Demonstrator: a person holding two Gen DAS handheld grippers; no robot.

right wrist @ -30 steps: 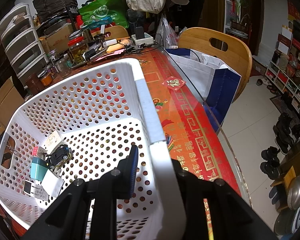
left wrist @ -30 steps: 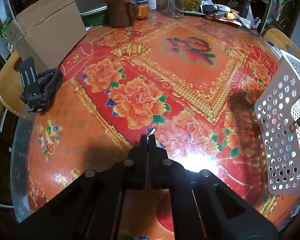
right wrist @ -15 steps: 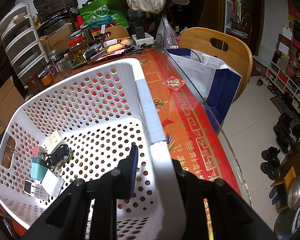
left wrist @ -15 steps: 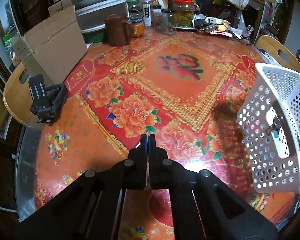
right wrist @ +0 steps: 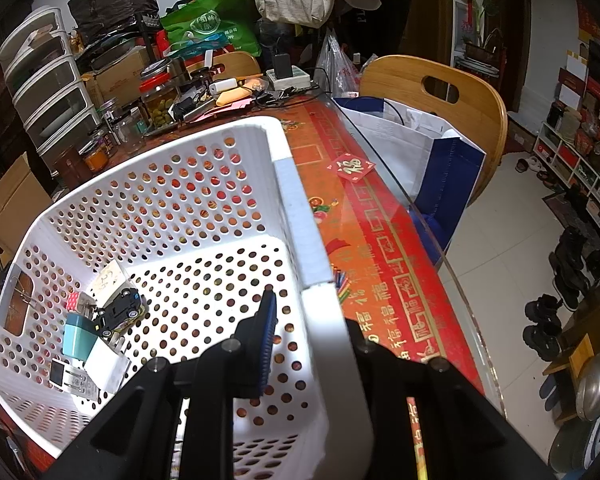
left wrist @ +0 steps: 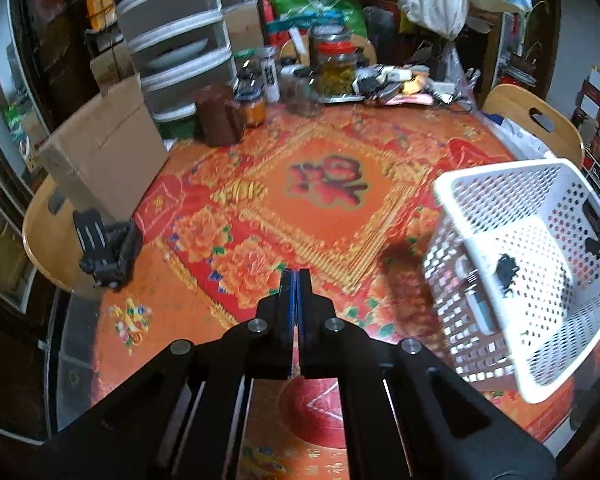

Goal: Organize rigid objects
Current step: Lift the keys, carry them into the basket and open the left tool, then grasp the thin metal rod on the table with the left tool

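Since a second ago my left gripper (left wrist: 299, 280) has lifted, jaws clenched empty. Right gripper (right wrist: 300, 312) jaws grasp the tilted basket (right wrist: 300, 216) rim; its toy car (right wrist: 118, 312) could spill onto the bench (left wrist: 260, 216).

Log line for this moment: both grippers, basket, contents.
left gripper: shut, empty, above table | right gripper: shut on basket rim | basket: tilted | contents: toy car, small items in low corner

White perforated basket (right wrist: 172, 216), tilted, holds a toy car (right wrist: 120, 308) and small items.
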